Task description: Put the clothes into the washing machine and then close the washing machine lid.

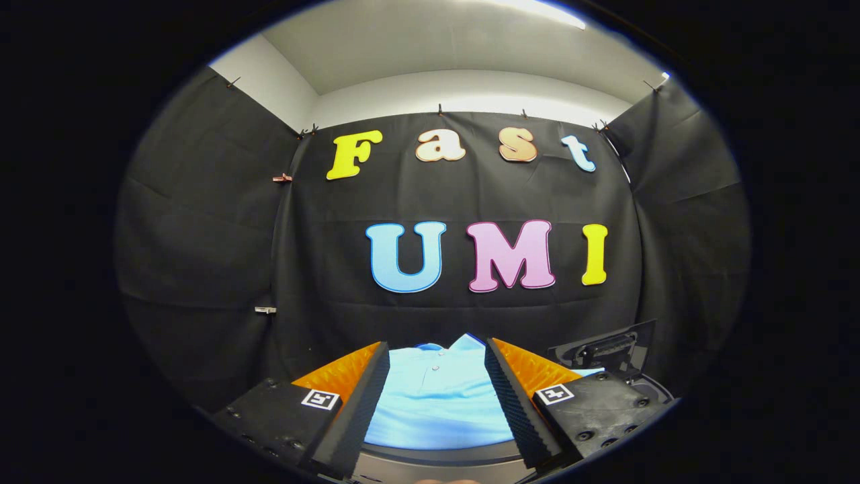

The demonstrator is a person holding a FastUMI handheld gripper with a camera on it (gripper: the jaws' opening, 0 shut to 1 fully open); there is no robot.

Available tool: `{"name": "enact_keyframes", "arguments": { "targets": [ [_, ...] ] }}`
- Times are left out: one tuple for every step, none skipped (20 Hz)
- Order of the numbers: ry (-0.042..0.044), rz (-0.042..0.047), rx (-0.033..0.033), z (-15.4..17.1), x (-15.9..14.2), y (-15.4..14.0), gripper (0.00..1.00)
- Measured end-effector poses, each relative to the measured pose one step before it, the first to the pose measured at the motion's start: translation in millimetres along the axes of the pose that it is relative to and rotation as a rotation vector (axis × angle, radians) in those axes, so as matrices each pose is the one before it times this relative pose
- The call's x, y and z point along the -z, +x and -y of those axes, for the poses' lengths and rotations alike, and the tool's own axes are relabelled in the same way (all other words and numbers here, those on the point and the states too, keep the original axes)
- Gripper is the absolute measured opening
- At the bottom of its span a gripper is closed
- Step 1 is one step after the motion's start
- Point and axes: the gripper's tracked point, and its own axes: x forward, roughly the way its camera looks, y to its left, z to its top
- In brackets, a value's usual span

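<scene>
The gripper (pixel 437 396) hangs with its fingers spread wide, touching nothing. Seen between them lies a light blue shirt (pixel 437 403) (a polo with small buttons at the collar), folded flat just beyond the fingertips. A dark curved rim of the washing machine (pixel 437 456) runs below the shirt, and its raised lid (pixel 605 349) stands just right of the shirt.

Light blue collared shirt (pixel 437 403): its two sides are hidden behind the gripper's (pixel 437 383) spread fingers; its near hem is cut off by a dark curved rim.
Dark curved rim (pixel 437 457): only a short arc shows.
Black raised lid (pixel 605 349): lower part hidden by one finger; its hinge cannot be made out.
</scene>
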Motion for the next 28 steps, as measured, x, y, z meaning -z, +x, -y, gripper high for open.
{"name": "enact_keyframes", "arguments": {
  "targets": [
    [0.00101,-0.00138,-0.00059,-0.35,-1.16,1.08,0.90],
    [0.00135,0.00278,-0.00040,-1.08,-1.14,1.20,0.90],
    [0.00122,0.00345,-0.00243,-1.24,-1.12,1.56,0.90],
    [-0.00181,0.00168,-0.00177,-1.55,-1.23,0.45,0.90],
    [-0.00257,0.00105,-0.00273,-1.35,1.00,1.51,0.90],
    [-0.00117,-0.00004,-0.00405,-2.19,0.68,0.14,0.90],
    [-0.00190,-0.00056,-0.00013,-0.83,0.51,1.36,0.90],
    [0.00027,-0.00182,-0.00008,-0.73,0.81,0.96,0.90],
    [0.00316,-0.00237,0.00054,-0.56,1.33,2.07,0.90],
    [-0.00011,-0.00174,0.00123,-1.34,0.25,0.51,0.90],
    [0.00051,-0.00018,-0.00067,-0.95,0.16,0.82,0.90],
    [0.00005,0.00066,-0.00065,-0.40,-0.10,1.06,0.90],
    [-0.00250,0.00223,0.00008,-0.55,-1.29,2.04,0.90],
    [-0.00198,0.00194,-0.00047,-0.19,0.84,0.84,0.90],
    [-0.00129,-0.00146,0.00108,0.29,0.80,0.71,0.90],
    [-0.00106,-0.00181,0.00105,0.63,0.06,0.22,0.90],
    [-0.00255,-0.00188,0.00146,0.01,1.51,0.60,0.90],
    [-0.00023,-0.00319,0.00100,1.13,0.48,0.58,0.90],
    [0.00041,-0.00431,-0.00043,-0.60,0.95,1.28,0.90],
    [0.00008,-0.00251,0.00191,0.81,0.65,0.03,0.90],
    [-0.00015,-0.00425,0.00196,0.74,0.72,-0.37,0.90],
    [0.00212,-0.00502,-0.00106,-0.17,1.34,0.93,0.90],
    [-0.00241,-0.00224,0.00132,-0.86,-0.09,1.97,0.90],
    [-0.00533,-0.00298,0.00314,-0.16,-0.24,2.43,0.90],
    [0.00121,-0.00332,0.00191,-1.06,1.27,3.63,0.90],
    [0.00383,-0.00291,0.00612,-0.09,0.45,4.26,0.90],
    [0.00122,-0.00837,0.00905,0.87,2.44,6.33,0.90],
    [0.00146,-0.01521,0.00902,0.80,4.05,6.73,0.90]
  ]
}}
